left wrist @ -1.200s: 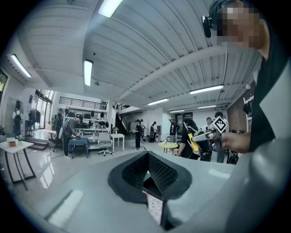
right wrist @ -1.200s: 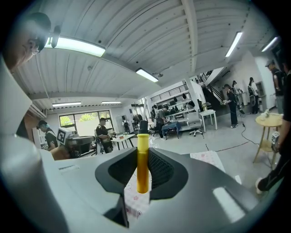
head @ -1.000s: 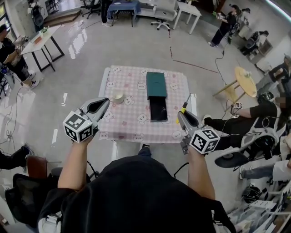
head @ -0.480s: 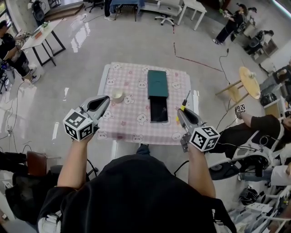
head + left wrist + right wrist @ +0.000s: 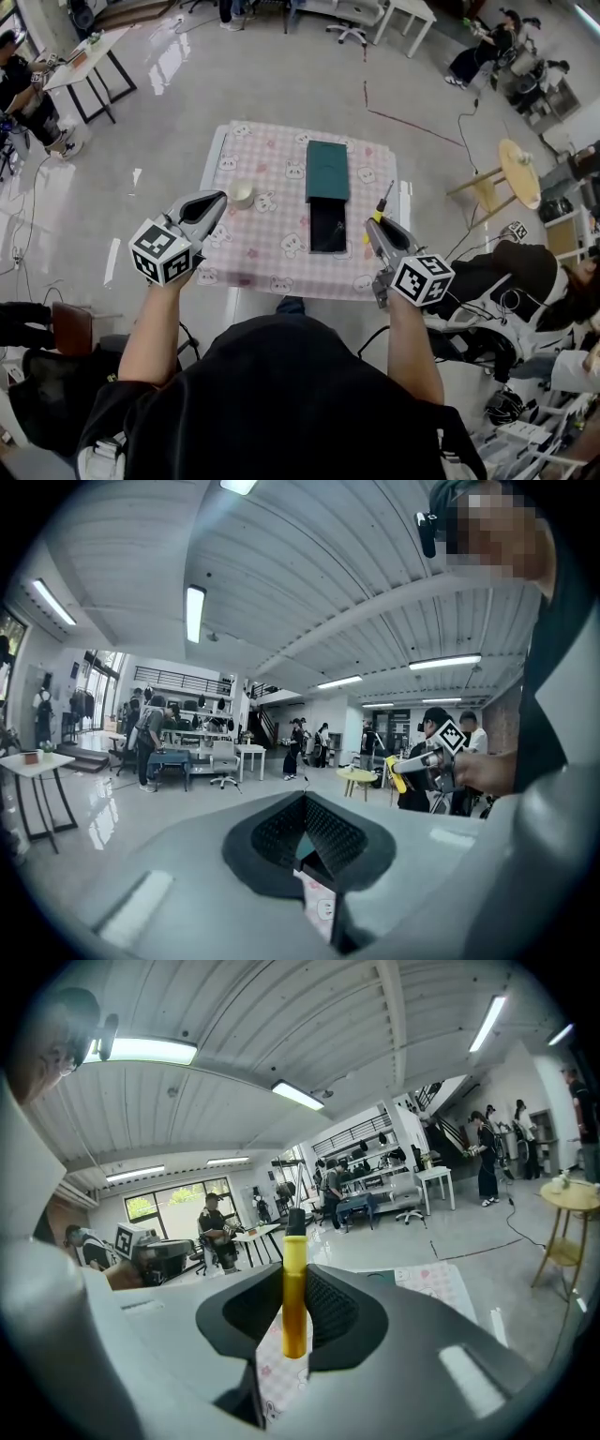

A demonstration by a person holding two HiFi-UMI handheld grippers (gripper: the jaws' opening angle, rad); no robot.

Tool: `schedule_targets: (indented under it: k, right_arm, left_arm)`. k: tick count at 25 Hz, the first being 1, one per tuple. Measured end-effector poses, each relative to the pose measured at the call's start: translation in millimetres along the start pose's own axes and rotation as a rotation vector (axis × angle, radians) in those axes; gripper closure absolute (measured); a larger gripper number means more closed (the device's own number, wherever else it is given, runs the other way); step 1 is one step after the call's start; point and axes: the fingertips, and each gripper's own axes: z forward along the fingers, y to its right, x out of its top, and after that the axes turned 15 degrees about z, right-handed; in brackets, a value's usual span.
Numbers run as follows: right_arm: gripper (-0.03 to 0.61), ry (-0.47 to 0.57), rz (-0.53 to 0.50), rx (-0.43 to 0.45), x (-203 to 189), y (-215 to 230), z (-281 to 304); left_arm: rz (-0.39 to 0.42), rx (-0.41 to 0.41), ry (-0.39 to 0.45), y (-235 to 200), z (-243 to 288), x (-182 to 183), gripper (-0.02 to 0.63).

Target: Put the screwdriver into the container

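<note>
My right gripper (image 5: 378, 232) is shut on a screwdriver (image 5: 380, 208) with a yellow handle (image 5: 294, 1297) and black tip, held upright above the table's right edge. The container (image 5: 328, 224), a dark open tray with its dark green lid (image 5: 326, 170) slid toward the far side, lies on the pink patterned tablecloth (image 5: 272, 244) to the left of that gripper. My left gripper (image 5: 208, 208) hovers over the table's left side, jaws closed together with nothing between them (image 5: 307, 841).
A small cream cup (image 5: 241, 195) stands on the table just beyond my left gripper. A round wooden stool (image 5: 517, 171) and seated people (image 5: 525, 272) are at the right. White desks (image 5: 84, 66) stand at the far left.
Both grippers stay nearly in place; the head view has shifted slightly, so the table appears a bit farther right. The screwdriver stays in the right gripper.
</note>
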Motion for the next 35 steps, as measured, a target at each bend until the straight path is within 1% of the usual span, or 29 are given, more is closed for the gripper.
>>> schedule_targets:
  k: [10, 25, 35]
  right_arm:
    - [0.474, -0.030, 0.013, 0.003, 6.5, 15.9, 21.6]
    - [0.474, -0.121, 0.086, -0.010, -19.7, 57.8, 59.1]
    - [0.474, -0.191, 0.106, -0.010, -39.9, 73.1, 79.3]
  left_arm:
    - [-0.017, 0.010, -0.015, -10.8, 16.0, -5.9, 0.612]
    - [-0.051, 0.021, -0.057, -14.0, 32.6, -35.9, 0.612]
    - [-0.070, 0.035, -0.079, -11.2, 35.0, -43.6, 0.612]
